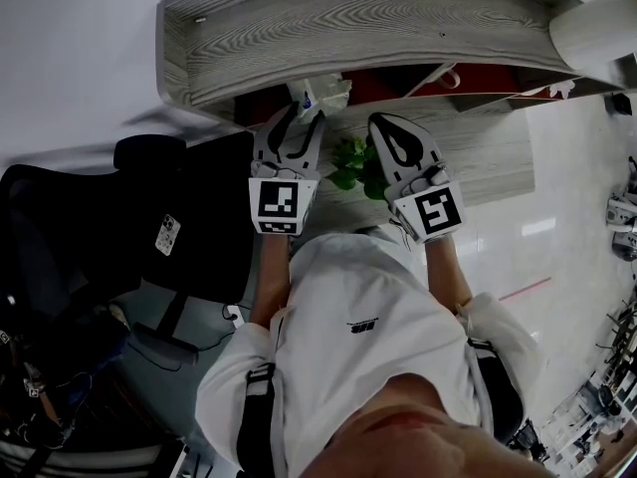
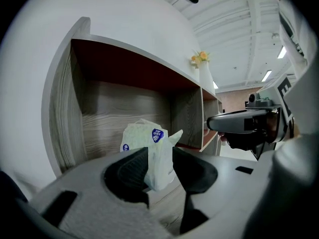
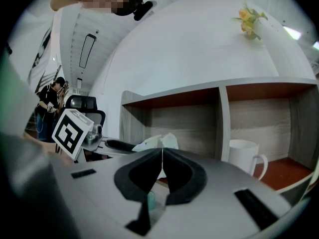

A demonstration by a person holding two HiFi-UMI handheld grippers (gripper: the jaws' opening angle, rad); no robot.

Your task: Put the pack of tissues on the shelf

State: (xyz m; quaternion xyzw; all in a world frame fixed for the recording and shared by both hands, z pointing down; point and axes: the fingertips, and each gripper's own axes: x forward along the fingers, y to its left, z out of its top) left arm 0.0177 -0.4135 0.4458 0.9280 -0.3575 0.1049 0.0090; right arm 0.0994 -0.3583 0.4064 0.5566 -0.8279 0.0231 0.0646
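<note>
straddling pack of tissues (image 2: 151,142) | left gripper (image 2: 159,156) jaws apart | inside shelf (image 2: 112,108)

Small pale plastic pack of tissues (image 2: 149,148) is in the far-left compartment of the grey wood-grain shelf (image 2: 114,108), between the parted jaws of the left gripper (image 2: 159,156); hard to tell if its base rests on the shelf floor. White ceramic mug (image 3: 242,156) stands in the compartment right of the divider. White vase with yellow flowers (image 2: 205,78) stands on the shelf top. Right gripper (image 3: 162,158) is right of the left one, before the shelf, with a green leafy plant (image 1: 353,162) between them. Black office chair (image 1: 149,217) is left of the person.
</note>
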